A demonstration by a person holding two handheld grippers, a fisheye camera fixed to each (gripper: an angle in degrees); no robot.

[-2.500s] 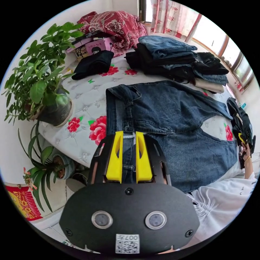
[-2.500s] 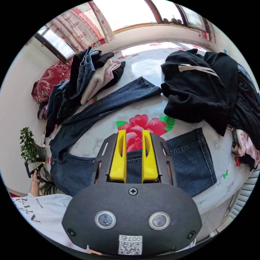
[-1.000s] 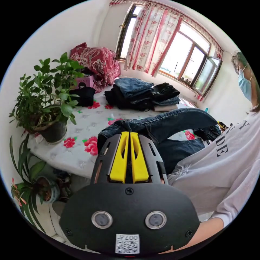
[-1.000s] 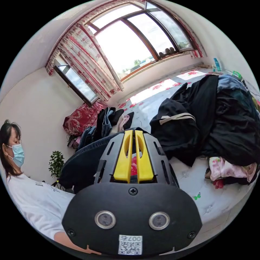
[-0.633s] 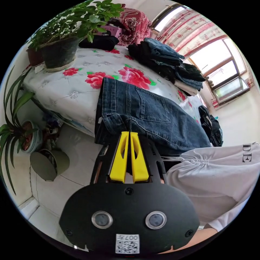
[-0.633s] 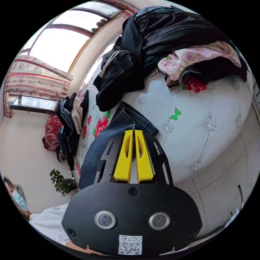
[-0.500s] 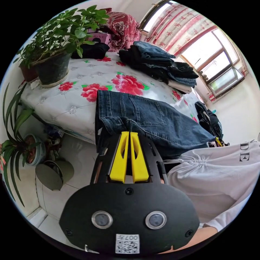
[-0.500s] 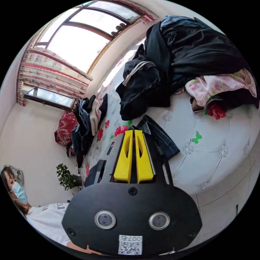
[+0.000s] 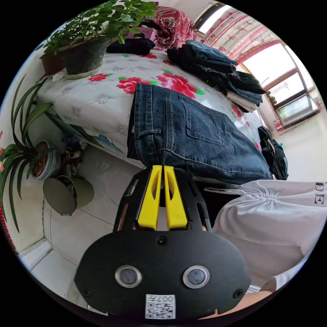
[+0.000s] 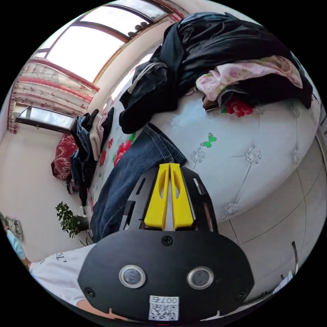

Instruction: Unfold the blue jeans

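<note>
1. Where the bed ends at its near edge, blue jeans lying flat, back pocket up, waistband draped over the side.
2. Left hand-held gripper: yellow jaws pressed together on the waistband edge.
3. Right hand-held gripper: jaws closed to a thin slit just beside the jeans' hem; whether cloth is pinched, cannot tell.
4. Behind the jeans, folded clothes stacked; potted plant at the bed's corner.
5. Heap of black clothes near the leg end.
</note>
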